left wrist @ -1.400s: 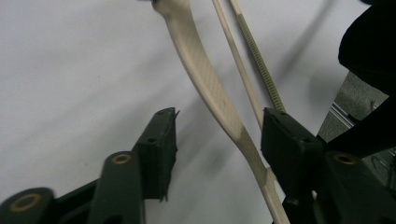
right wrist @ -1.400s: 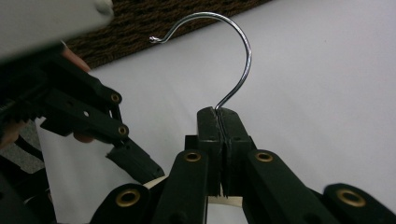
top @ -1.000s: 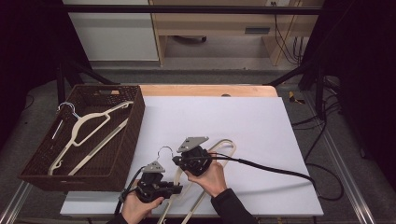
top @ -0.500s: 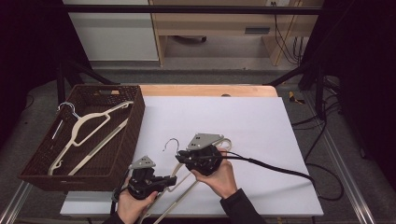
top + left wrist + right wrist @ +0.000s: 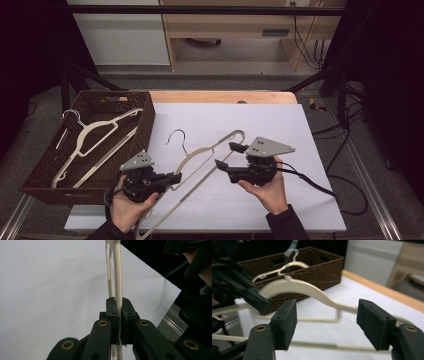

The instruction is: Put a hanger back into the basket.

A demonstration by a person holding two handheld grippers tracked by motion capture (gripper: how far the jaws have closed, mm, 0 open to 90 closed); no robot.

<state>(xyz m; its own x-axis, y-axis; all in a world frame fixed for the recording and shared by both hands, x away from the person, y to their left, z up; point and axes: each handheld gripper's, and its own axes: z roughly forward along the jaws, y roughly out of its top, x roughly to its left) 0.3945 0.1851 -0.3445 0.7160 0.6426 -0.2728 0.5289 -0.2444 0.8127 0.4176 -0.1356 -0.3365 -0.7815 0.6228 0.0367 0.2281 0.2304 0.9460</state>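
Left gripper (image 5: pixel 172 178) clamped on cream hanger (image 5: pixel 210 150) near the white sheet's (image 5: pixel 280 125) front-left corner, hanger lifted off it. Right gripper (image 5: pixel 226 156) jaws just opened, apart, hanger beyond them untouched. Basket (image 5: pixel 145 125) with another hanger (image 5: pixel 95 132) at the table's left edge.

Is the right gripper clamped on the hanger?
No: in the right gripper view, the right gripper has its jaws standing wide apart, and the hanger runs beyond them untouched; they have just been opening.

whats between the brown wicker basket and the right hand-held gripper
The cream plastic hanger with a metal hook, over the white table sheet, clamped by the left hand-held gripper; the high view shows it.
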